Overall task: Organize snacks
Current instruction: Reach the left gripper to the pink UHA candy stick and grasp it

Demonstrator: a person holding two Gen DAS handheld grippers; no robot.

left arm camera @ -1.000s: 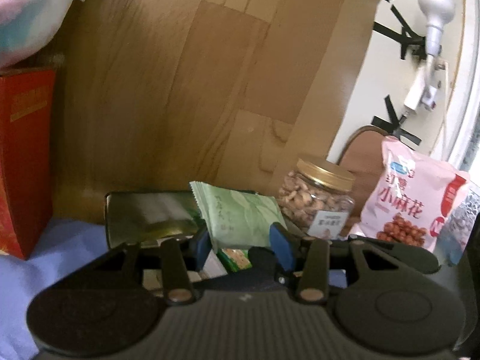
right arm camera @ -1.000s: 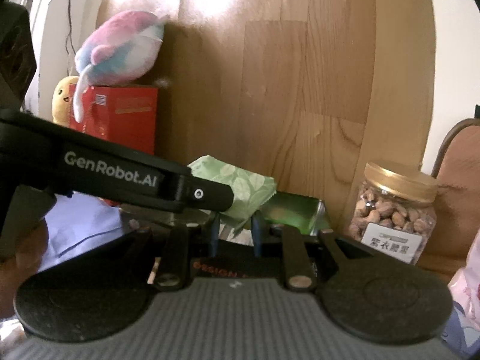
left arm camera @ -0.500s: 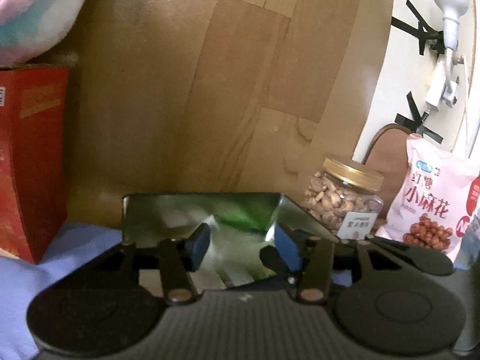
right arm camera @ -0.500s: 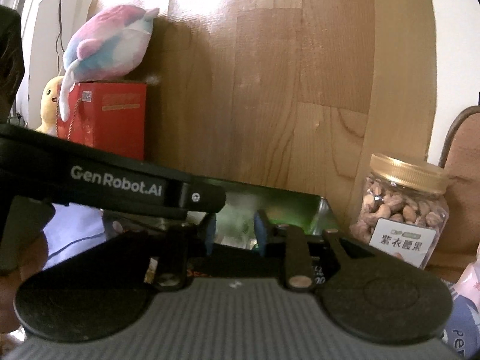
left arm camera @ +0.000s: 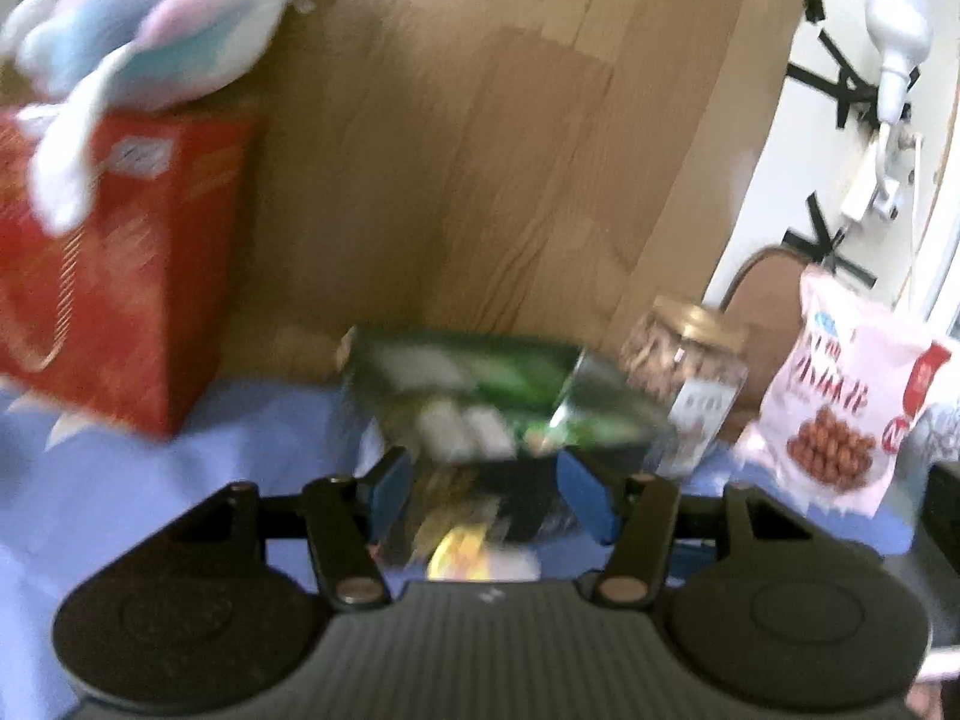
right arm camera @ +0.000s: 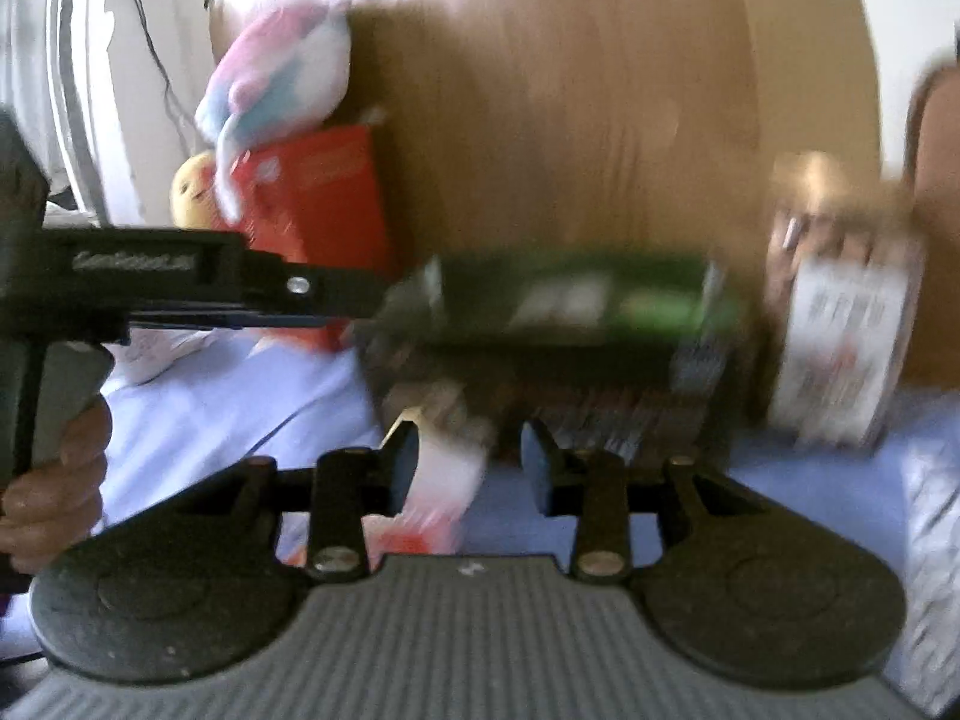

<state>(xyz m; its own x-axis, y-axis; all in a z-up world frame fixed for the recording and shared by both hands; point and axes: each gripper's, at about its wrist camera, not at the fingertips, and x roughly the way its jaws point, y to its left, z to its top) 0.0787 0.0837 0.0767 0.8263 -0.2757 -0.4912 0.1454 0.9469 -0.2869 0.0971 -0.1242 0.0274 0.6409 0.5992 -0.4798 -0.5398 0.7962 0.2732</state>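
A dark metal tin (left arm camera: 606, 414) holding green and white snack packets (left arm camera: 480, 372) stands on the blue cloth against the wooden board; it also shows in the right wrist view (right arm camera: 570, 354). My left gripper (left arm camera: 485, 495) is open and empty just in front of the tin. My right gripper (right arm camera: 469, 468) is open, with a blurred white and red packet (right arm camera: 441, 492) lying on the cloth between its fingers. A nut jar (left arm camera: 690, 384) with a gold lid stands right of the tin. A pink snack bag (left arm camera: 840, 408) stands further right. Both views are motion-blurred.
A red box (left arm camera: 102, 300) with a pink and blue plush toy (left arm camera: 150, 30) on top stands at the left. The wooden board (left arm camera: 480, 150) closes the back. The left gripper's body and the hand holding it (right arm camera: 54, 468) show at the left of the right wrist view.
The green packet held above the tin a second ago now lies inside it. Both grippers have pulled back from the tin, and the right gripper has opened wider.
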